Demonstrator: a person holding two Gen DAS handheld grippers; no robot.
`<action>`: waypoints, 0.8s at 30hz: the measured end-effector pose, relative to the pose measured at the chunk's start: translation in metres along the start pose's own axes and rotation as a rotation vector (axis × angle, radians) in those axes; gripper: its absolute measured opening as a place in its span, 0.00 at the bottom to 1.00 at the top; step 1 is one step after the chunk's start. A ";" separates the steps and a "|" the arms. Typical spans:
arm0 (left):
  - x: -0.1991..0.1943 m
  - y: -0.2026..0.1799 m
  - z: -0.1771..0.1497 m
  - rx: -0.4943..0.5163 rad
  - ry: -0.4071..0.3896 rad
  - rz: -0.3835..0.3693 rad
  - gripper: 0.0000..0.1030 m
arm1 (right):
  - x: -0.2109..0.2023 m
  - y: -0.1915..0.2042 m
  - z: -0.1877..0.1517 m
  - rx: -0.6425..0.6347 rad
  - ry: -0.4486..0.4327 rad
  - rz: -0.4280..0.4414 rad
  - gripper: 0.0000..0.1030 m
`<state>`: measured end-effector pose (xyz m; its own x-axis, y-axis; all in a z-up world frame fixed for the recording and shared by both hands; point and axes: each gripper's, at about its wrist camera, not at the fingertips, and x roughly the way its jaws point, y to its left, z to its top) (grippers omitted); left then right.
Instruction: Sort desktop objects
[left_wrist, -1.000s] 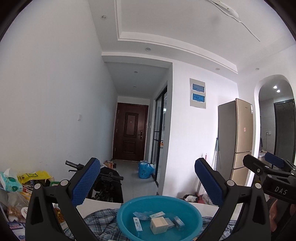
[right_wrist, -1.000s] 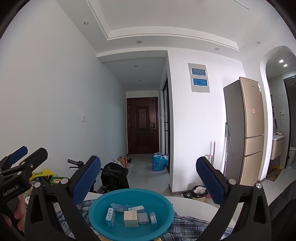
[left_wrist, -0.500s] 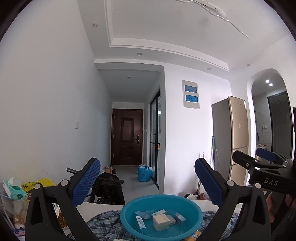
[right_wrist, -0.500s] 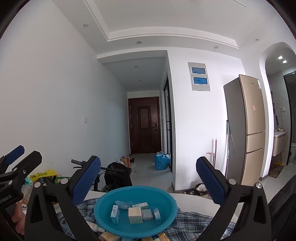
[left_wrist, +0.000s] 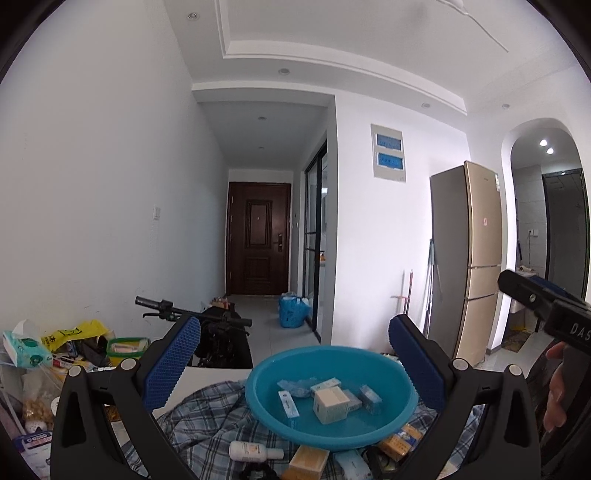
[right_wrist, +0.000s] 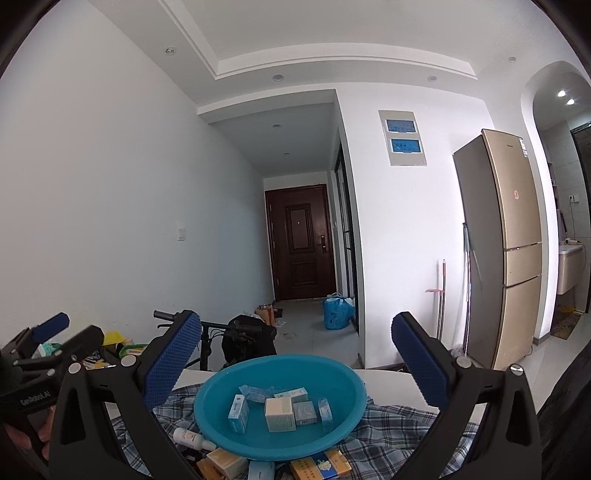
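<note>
The white tabletop (right_wrist: 391, 384) carries a rumpled plaid cloth (right_wrist: 388, 424), and on the cloth sits a blue basin (right_wrist: 280, 402) that already holds part of the sort: several small boxes (right_wrist: 280, 414) and a crinkled packet (right_wrist: 255, 392) lie loose on its floor. That much appears done. More is left. Around the near rim of the basin, on the cloth, lie a white bottle (left_wrist: 255, 451) on its side, a tan box (left_wrist: 308, 459) and a yellow printed carton (right_wrist: 321, 466), none of them in the basin yet, so the task looks to be somewhere in its middle.

The left tongs (left_wrist: 291, 363) stand wide apart and hold nothing; the right tongs (right_wrist: 295, 360) likewise gape empty, both poised above and short of the basin. A hand (left_wrist: 557, 391) shows at the right edge of the left view.

Against the frames of a second ago, both cameras have tipped downward and drawn a little nearer: the basin sits higher and larger in view, and the loose items on the cloth below it, hidden then, now show. The contents of the basin lie as they did, and both tongs remain equally wide.
</note>
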<state>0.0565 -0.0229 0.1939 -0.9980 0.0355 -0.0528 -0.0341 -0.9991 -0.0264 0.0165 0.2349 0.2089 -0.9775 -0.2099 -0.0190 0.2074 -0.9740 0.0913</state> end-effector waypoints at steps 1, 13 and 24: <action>0.001 -0.001 -0.004 0.008 0.006 0.004 1.00 | -0.001 0.000 -0.003 0.003 0.003 0.001 1.00; 0.013 -0.015 -0.059 0.027 0.082 0.017 1.00 | -0.001 -0.002 -0.038 0.025 0.058 0.009 1.00; 0.020 -0.005 -0.099 -0.043 0.167 0.019 1.00 | -0.002 -0.006 -0.071 0.010 0.064 0.003 1.00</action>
<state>0.0424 -0.0147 0.0942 -0.9754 0.0238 -0.2191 -0.0093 -0.9977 -0.0667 0.0203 0.2348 0.1381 -0.9724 -0.2183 -0.0825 0.2098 -0.9725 0.1013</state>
